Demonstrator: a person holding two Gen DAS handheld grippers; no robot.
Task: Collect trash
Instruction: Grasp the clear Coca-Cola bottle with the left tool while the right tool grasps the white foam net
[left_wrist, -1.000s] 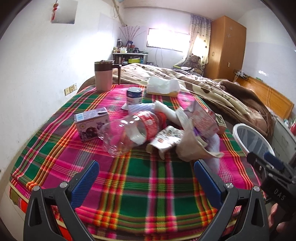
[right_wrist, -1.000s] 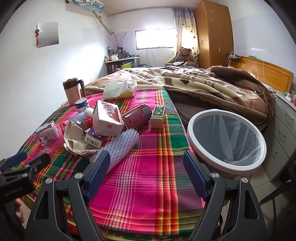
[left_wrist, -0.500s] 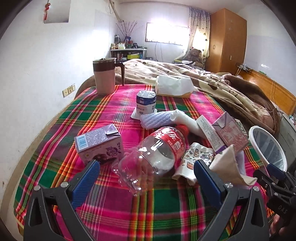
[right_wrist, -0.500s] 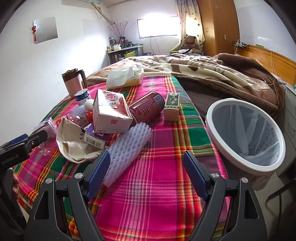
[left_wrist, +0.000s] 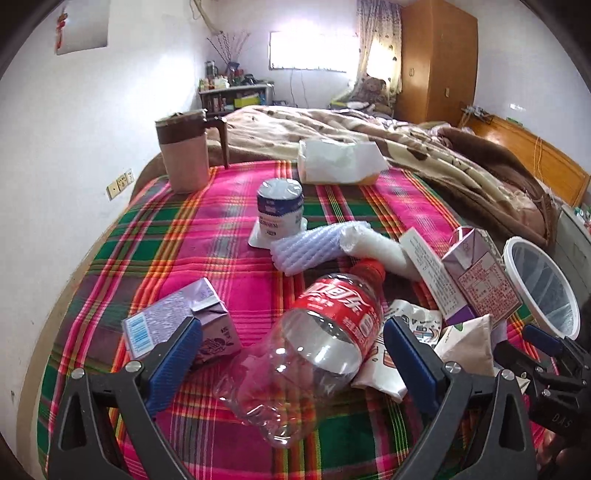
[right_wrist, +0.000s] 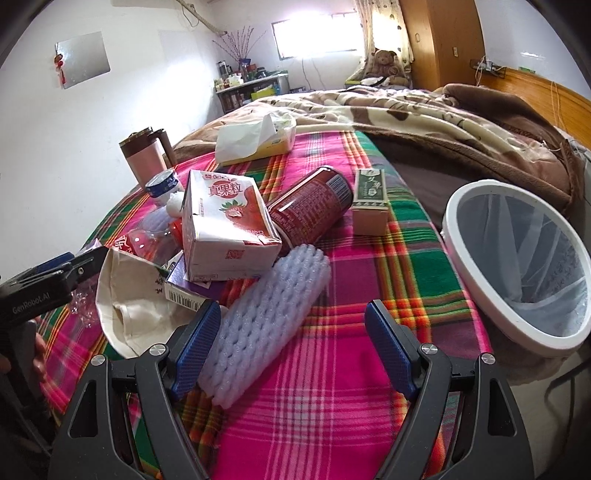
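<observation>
left gripper (left_wrist: 291, 363): wide open, empty, straddling the bottle
bottle (left_wrist: 314, 350): on its side on the plaid blanket (left_wrist: 229, 221), empty, light, crushy, so pinch mid-label
right gripper (right_wrist: 291, 350): open, empty, foam sleeve (right_wrist: 266, 328) soft, grab the middle

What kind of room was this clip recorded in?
Most likely a lived-in bedroom at home. A bed with a rumpled brown blanket and a wooden headboard fills the right side, a tall wooden wardrobe stands in the far corner, and a teddy bear sits by the curtained window.
</observation>
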